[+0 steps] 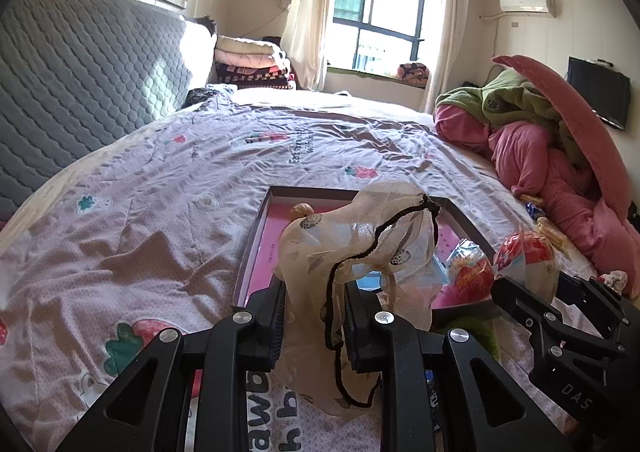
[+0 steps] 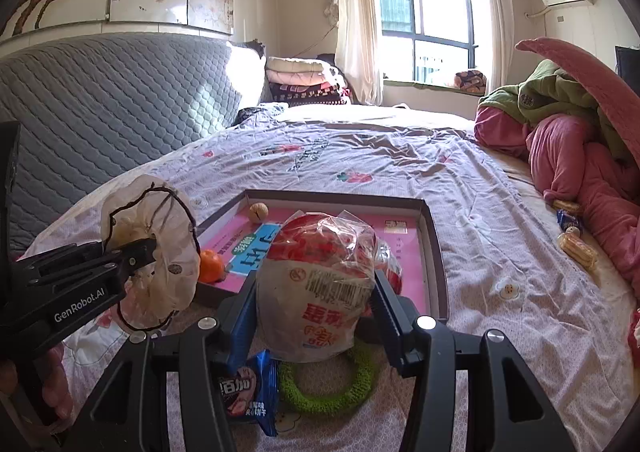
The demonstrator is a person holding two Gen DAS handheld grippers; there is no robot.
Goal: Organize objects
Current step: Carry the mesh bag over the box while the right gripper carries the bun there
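My left gripper (image 1: 314, 316) is shut on a sheer beige fabric piece with a black cord (image 1: 320, 248), held up above the bed. The right wrist view shows that gripper (image 2: 148, 248) at the left, with the fabric (image 2: 160, 220) bunched in a ring. My right gripper (image 2: 314, 304) is shut on a red and white snack bag (image 2: 320, 284), lifted just before the near edge of a shallow box (image 2: 434, 252) with a pink floor. In the box lie a walnut (image 2: 258, 212), an orange (image 2: 211, 266) and more packets. The left wrist view shows the right gripper (image 1: 516, 292), the bag (image 1: 520, 252) and the box (image 1: 256, 236).
Under my right gripper on the bedsheet lie a green ring (image 2: 328, 396) and a blue snack packet (image 2: 248, 392). Small wrapped snacks (image 2: 578, 248) lie at the right, beside a heap of pink and green bedding (image 2: 580, 156). A grey quilted headboard (image 2: 120, 104) runs along the left.
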